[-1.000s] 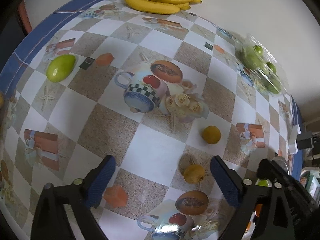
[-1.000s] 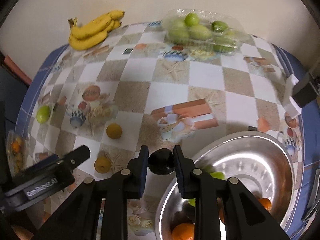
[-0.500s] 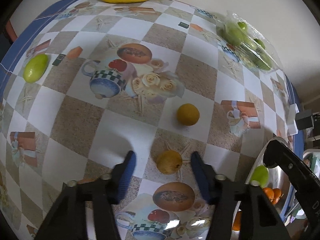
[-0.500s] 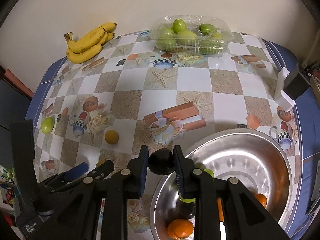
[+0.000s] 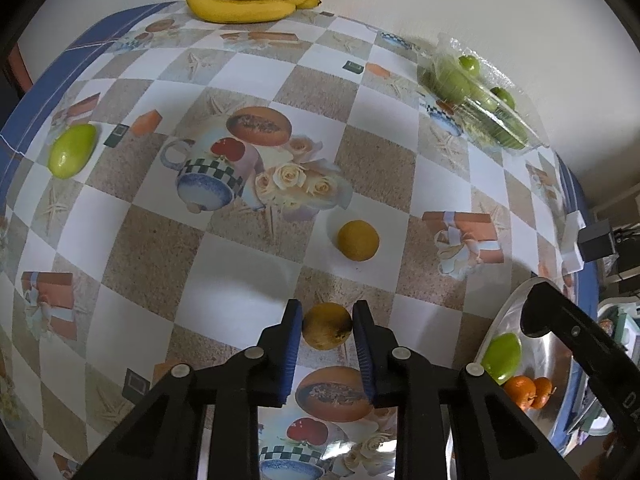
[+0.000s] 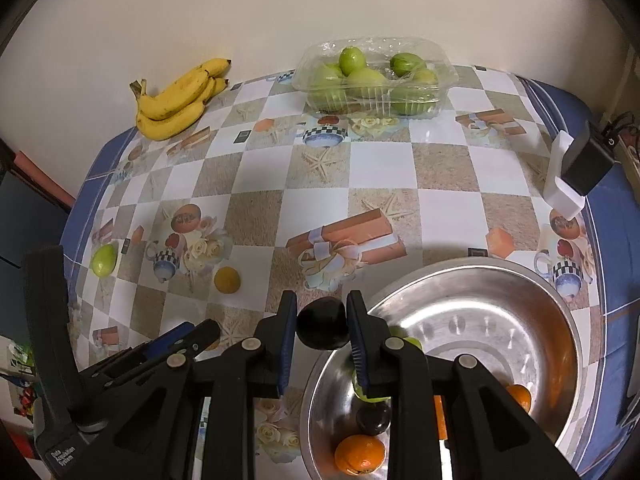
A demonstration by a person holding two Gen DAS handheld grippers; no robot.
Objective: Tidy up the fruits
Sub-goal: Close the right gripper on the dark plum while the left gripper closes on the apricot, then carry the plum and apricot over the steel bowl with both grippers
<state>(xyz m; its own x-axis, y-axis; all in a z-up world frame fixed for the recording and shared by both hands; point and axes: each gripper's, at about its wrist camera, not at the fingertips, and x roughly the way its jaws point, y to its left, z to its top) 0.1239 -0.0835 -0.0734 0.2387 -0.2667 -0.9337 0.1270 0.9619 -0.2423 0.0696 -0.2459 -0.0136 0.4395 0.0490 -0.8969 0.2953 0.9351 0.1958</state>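
Observation:
A brownish-yellow round fruit (image 5: 327, 326) lies on the patterned tablecloth between the blue pads of my left gripper (image 5: 326, 322). Its jaws are closing and the pads touch the fruit on both sides. My right gripper (image 6: 322, 326) is shut on a dark, almost black round fruit (image 6: 322, 330), held above the near left rim of the steel bowl (image 6: 500, 276). In the bowl lie oranges (image 6: 359, 454), a green fruit and another dark fruit (image 6: 373, 418). A second yellow fruit (image 5: 357, 240) and a green fruit (image 5: 72, 151) lie loose on the table.
A bunch of bananas (image 6: 176, 100) lies at the far left by the wall. A clear plastic box of green fruits (image 6: 372, 76) stands at the back. A white and black device (image 6: 576, 168) sits at the right table edge.
My left gripper moved over the near yellow fruit and its wide-open jaws came together around it. The right gripper keeps its hold on the dark fruit by the bowl.

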